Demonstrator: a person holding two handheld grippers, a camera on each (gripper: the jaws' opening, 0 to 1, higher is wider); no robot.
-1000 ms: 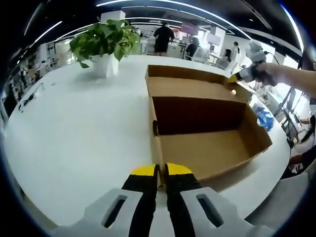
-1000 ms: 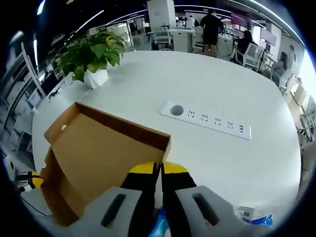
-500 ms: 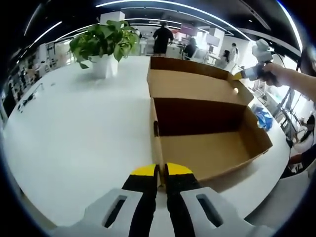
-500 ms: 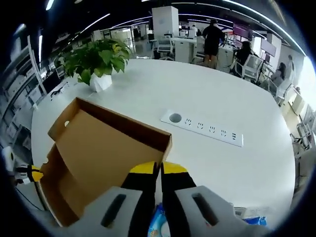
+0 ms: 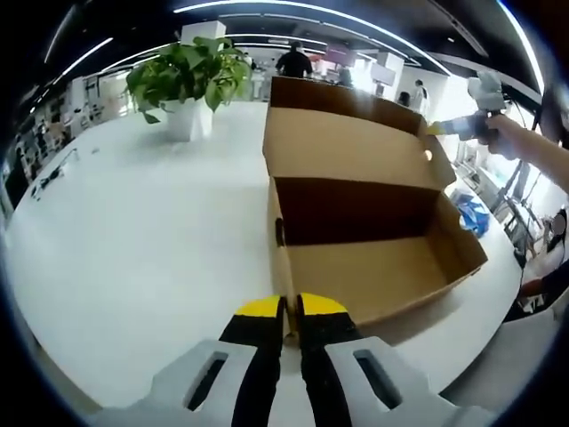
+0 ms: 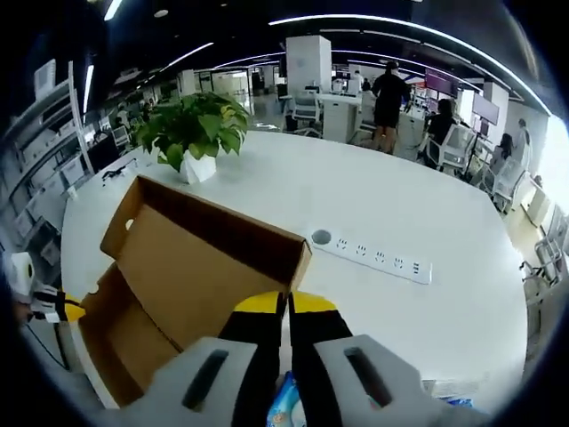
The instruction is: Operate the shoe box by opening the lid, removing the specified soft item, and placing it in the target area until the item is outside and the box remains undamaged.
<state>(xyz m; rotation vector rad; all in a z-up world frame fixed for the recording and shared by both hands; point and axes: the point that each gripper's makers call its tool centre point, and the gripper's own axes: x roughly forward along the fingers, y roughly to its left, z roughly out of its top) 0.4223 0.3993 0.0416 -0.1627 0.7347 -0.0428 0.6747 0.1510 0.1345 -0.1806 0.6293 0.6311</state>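
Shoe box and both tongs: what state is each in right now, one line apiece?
Shoe box: open, nothing visible inside.
Lid: hinged back, raised, corner pinched by the right tongs.
Left tongs: shut on the box's near wall.
Right tongs: shut on the lid's edge.
Blue soft pack: outside the box, on the table.

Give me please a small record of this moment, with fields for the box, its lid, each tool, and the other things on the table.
box: brown cardboard shoe box on the white table, nothing visible inside
lid: lid open, raised up
left tool: left tool shut on the box's near wall edge
right tool: right tool shut on the lid's edge
plant: potted plant beyond the box
power strip: power strip set in the table
blue packet: blue packet beside the box
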